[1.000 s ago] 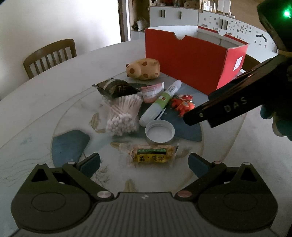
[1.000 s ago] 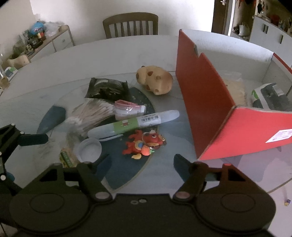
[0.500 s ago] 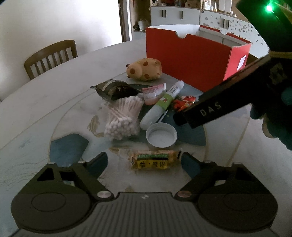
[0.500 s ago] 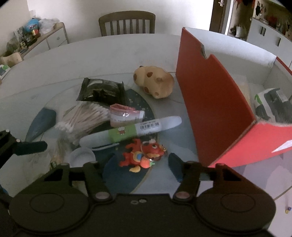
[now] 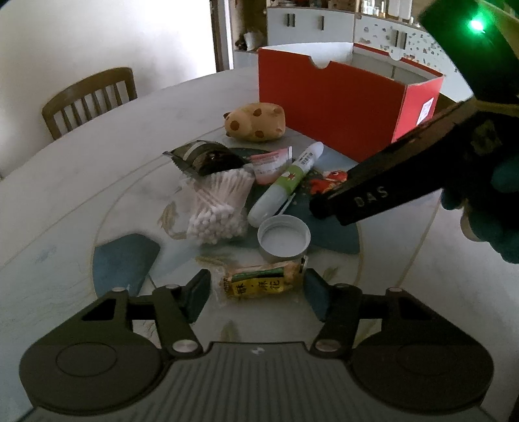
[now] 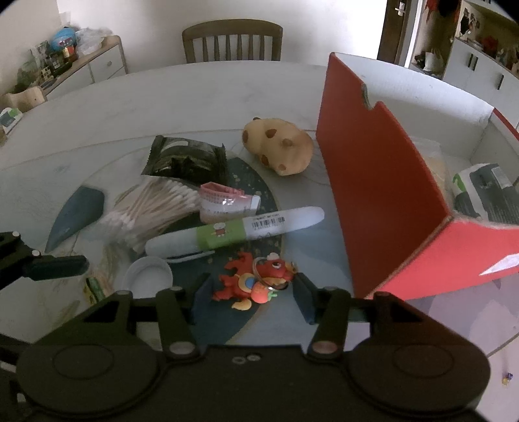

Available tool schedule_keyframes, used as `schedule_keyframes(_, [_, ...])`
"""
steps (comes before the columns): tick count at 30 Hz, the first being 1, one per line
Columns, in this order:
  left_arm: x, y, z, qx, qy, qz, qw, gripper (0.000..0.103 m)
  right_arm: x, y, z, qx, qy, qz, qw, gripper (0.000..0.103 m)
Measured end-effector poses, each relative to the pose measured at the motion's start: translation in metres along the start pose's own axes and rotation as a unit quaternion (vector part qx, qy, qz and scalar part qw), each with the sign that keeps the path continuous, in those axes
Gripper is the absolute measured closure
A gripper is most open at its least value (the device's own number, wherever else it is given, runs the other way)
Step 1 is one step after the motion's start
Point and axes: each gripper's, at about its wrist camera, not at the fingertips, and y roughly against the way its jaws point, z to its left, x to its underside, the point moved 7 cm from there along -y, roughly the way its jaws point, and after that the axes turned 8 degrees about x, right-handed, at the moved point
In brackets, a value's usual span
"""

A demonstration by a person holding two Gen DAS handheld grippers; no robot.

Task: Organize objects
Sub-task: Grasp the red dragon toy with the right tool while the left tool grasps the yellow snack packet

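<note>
- A wooden chair (image 6: 232,40) stands at the far side of the round table (image 6: 136,107).
- A low sideboard (image 6: 81,69) along the left wall carries clutter.
- White cabinets (image 5: 324,27) line the wall behind.
- A doorway (image 6: 394,31) opens beside them.

Hidden and cut-off parts

The red box (image 6: 382,201) is cut by the frame edge; the snack packet (image 6: 94,287) is mostly hidden behind the right gripper's body.

Right gripper (image 6: 253,292) closing around red dragon keychain (image 6: 256,281) on table (image 6: 162,97); red box (image 6: 382,194) beside.
</note>
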Motion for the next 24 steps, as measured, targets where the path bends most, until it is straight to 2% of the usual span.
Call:
schedule_keyframes(8, [0.004, 0.008, -0.002, 0.003, 0.004, 0.002, 1.0, 0.05, 0.009, 0.025, -0.009, -0.015, 0.004, -0.002, 1.0, 0.051])
schedule_keyframes(9, [0.005, 0.008, -0.002, 0.0, 0.004, 0.004, 1.0, 0.05, 0.011, 0.029, -0.01, -0.018, 0.005, -0.002, 1.0, 0.065])
schedule_keyframes(11, [0.006, 0.01, -0.003, -0.002, 0.004, 0.002, 1.0, 0.05, 0.015, 0.034, -0.011, -0.02, 0.006, 0.003, 1.0, 0.066])
schedule_keyframes(13, [0.006, 0.012, -0.003, 0.015, 0.017, 0.0, 0.9997, 0.048, 0.02, 0.037, -0.011, -0.023, 0.013, 0.004, 1.0, 0.067])
schedule_keyframes(16, [0.007, 0.015, -0.003, 0.006, 0.019, -0.009, 0.9998, 0.035, 0.027, 0.036, -0.011, -0.018, 0.024, 0.007, 1.0, 0.067])
schedule_keyframes(18, [0.007, 0.016, -0.004, -0.001, 0.014, -0.01, 0.9999, 0.028, 0.029, 0.035, -0.012, -0.023, 0.022, 0.009, 0.999, 0.065])
schedule_keyframes(21, [0.008, 0.013, -0.004, 0.002, 0.016, -0.003, 0.9999, 0.023, 0.033, 0.035, -0.014, -0.025, 0.016, 0.008, 1.0, 0.062])
schedule_keyframes(23, [0.01, 0.01, -0.004, 0.003, 0.016, 0.004, 0.9999, 0.023, 0.033, 0.034, -0.016, -0.025, 0.014, 0.009, 1.0, 0.056])
schedule_keyframes(24, [0.011, 0.008, -0.004, 0.002, 0.016, 0.006, 0.9998, 0.023, 0.033, 0.033, -0.016, -0.027, 0.012, 0.01, 1.0, 0.047])
